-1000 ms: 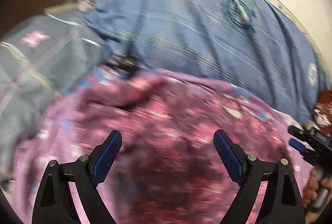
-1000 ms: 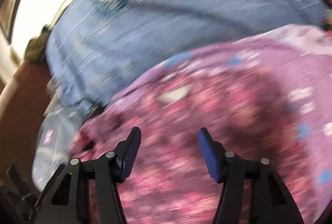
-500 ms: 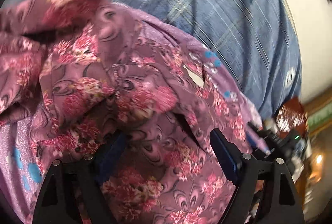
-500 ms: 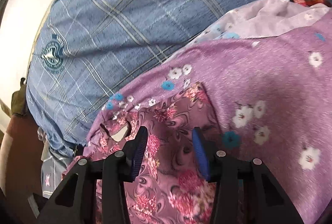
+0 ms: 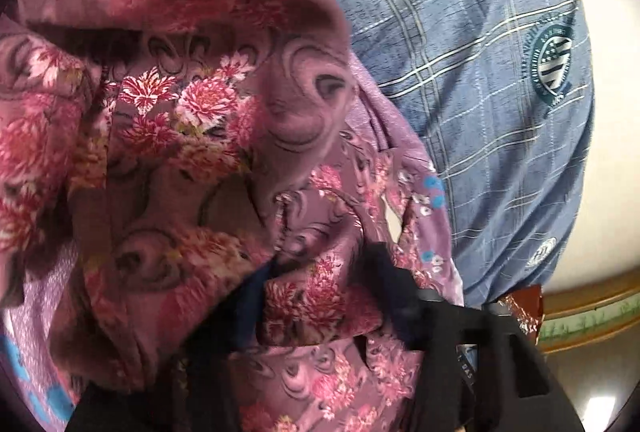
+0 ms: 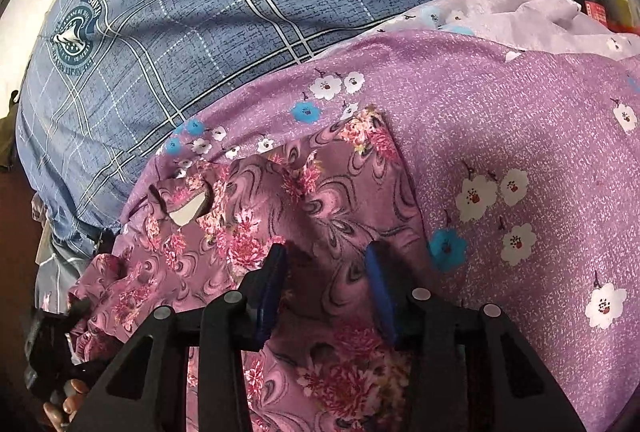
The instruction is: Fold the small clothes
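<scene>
both wrist views close, angled down | shared: floral garment (image 5: 224, 103) (image 6: 304, 199)

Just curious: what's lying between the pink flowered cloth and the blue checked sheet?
A lilac garment with white and blue blossoms: the pink flowered cloth rests on it, with the blue checked sheet beyond. Right wrist view shows this best.

Left tool (image 5: 324, 296) at lower centre, jaws just closing, bunched fold of floral garment (image 5: 192, 119) clamped between. Blue checked sheet (image 5: 472, 79) at upper right, beneath lilac flowered cloth (image 5: 432, 167).
</scene>
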The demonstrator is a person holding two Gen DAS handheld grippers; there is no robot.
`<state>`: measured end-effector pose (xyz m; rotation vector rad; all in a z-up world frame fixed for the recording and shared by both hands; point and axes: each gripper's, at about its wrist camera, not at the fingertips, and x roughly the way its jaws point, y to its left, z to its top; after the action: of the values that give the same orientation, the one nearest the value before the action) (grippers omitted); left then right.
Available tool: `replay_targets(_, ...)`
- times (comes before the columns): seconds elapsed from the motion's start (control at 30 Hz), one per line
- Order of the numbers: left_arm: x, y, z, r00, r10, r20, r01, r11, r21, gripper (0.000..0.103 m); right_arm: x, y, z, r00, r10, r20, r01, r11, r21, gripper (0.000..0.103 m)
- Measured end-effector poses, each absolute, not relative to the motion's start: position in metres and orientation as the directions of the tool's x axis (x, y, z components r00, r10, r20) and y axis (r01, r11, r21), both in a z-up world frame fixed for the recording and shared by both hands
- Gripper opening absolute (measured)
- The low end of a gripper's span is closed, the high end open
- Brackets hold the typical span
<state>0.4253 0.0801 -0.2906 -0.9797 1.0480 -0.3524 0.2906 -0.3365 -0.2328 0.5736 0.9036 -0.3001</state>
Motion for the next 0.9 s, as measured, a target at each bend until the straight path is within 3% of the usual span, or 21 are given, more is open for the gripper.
replay_targets(0.07,0.426,0.078,-0.290,0.498,-0.669,-0.552,-0.179,0.544,-0.820,0.020,0.292,-0.335,-0.233,0.587,-0.026,-0.809,0.477,0.818,0.321,0.041)
replay_targets(0.17,0.422,0.076,-0.271,0.544,-0.603,-0.583,-0.115,0.634,-0.764,0.013,0.292,-0.328,-0.231,0.581,-0.068,-0.811,0.480,0.834,0.273,0.036)
replay_targets(0.27,0.419,0.074,-0.248,0.600,-0.459,-0.655,-0.052,0.795,-0.604,0.010,0.287,-0.329,-0.228,0.590,-0.072,-0.804,0.485,0.828,0.282,0.028)
replay_targets(0.53,0.416,0.053,-0.245,0.592,-0.290,-0.752,-0.004,0.932,-0.363,0.012,0.281,-0.308,-0.201,0.717,-0.004,-0.697,0.342,0.873,0.348,0.028)
replay_targets(0.7,0.417,0.035,-0.236,0.533,-0.270,-0.802,0.036,0.954,-0.297,0.016,0.308,-0.286,-0.243,0.541,0.084,-0.837,0.312,0.904,0.292,0.030)
replay_targets(0.8,0.403,0.050,-0.214,0.545,-0.303,-0.782,0.071,0.946,-0.317,0.019,0.309,-0.282,-0.234,0.551,0.063,-0.832,0.303,0.914,0.270,0.031)
replay_targets(0.9,0.382,0.096,-0.180,0.649,-0.291,-0.703,0.053,0.939,-0.340,0.031,0.303,-0.273,-0.224,0.596,0.097,-0.797,0.268,0.911,0.312,0.033)
